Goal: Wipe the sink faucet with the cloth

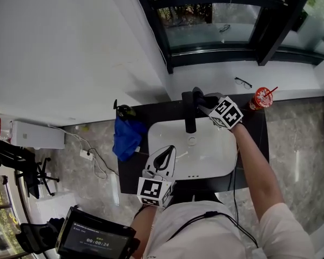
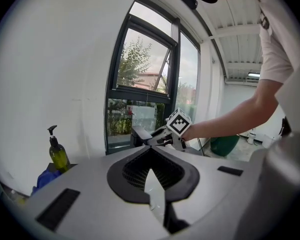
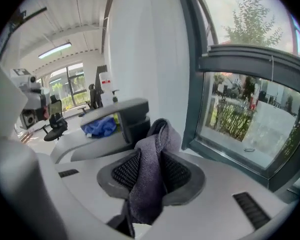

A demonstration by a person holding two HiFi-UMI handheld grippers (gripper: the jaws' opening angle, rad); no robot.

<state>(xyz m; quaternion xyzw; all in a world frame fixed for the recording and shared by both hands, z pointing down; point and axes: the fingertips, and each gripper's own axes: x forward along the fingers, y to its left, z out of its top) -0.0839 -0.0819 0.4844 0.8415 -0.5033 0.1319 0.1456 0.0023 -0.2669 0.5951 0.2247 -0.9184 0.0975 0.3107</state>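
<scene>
Right gripper (image 3: 151, 151): jaws clamped on the grey cloth (image 3: 149, 184), which fills the gap and sticks out past the tips. Cloth tip is right at the black faucet (image 3: 126, 115), looks touching near the top. Head view agrees: right gripper at the faucet head, above the white sink (image 1: 218, 158).

Left gripper (image 2: 151, 153): jaws closed to a point, nothing between them. It hangs over the sink's front edge, well apart from the faucet.

Progress, my read: wipe is at the top end only. Can't tell what's clean. Column and base probably left.
</scene>
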